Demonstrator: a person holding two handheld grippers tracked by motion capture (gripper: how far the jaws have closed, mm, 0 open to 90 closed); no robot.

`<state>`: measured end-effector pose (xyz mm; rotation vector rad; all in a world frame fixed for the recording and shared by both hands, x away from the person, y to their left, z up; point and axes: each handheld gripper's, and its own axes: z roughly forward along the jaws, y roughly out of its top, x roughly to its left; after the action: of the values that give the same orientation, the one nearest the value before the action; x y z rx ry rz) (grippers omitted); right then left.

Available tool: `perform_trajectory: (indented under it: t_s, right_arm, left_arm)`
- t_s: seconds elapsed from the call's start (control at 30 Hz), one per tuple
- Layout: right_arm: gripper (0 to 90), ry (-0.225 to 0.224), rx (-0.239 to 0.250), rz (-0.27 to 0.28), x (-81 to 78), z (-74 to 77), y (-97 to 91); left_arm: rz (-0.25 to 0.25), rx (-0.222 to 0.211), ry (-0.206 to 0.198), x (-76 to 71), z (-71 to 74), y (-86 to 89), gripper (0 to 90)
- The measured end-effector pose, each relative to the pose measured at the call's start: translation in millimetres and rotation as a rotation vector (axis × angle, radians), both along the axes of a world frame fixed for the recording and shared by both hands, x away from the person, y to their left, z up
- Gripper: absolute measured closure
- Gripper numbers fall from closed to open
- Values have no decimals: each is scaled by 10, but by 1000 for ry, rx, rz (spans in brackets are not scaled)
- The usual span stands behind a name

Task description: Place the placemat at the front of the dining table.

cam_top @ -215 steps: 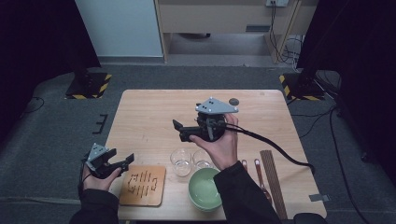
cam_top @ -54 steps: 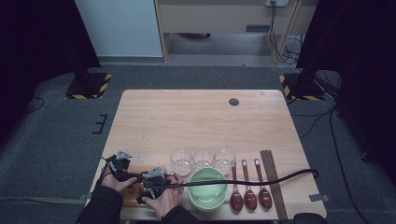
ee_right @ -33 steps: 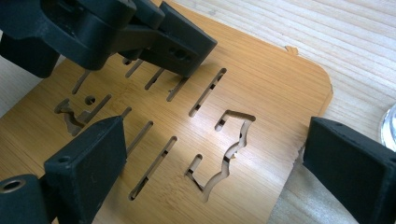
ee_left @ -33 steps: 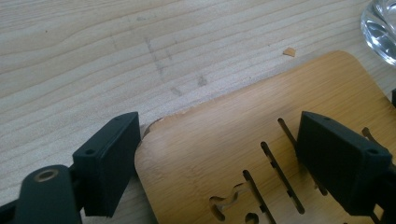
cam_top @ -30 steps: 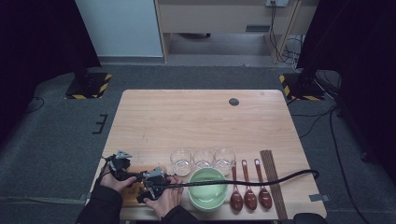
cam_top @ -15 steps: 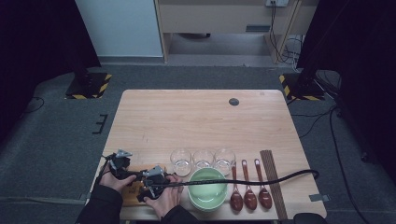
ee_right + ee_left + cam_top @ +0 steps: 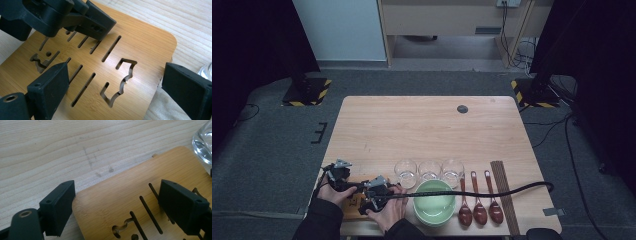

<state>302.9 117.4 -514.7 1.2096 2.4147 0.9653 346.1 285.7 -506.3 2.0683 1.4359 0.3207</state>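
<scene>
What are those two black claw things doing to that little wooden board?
A person holds a gripper in each hand at the near left corner of the table. Both the left gripper and the right gripper are open, their jaws spread around the slotted bamboo board that lies flat on the table; neither is squeezing it yet. Beside it sit a green bowl, three glass cups, three brown spoons and dark chopsticks, lined up neatly.

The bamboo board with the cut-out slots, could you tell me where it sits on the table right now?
In the high view the bamboo board lies at the table's near left corner, left of the green bowl, with both hand-held grippers over it.
</scene>
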Motion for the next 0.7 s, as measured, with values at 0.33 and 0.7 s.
perform_trajectory:
  t_s: [0.33, 0.7]
  right_arm:
    - [77, -14, 1, 19, 33, 62, -3]
    - [77, -30, 6, 37, 52, 118, -11]
  left_arm:
    - [16, -18, -22, -6, 49, 25, 146]
    - [30, -28, -36, -16, 99, 42, 146]
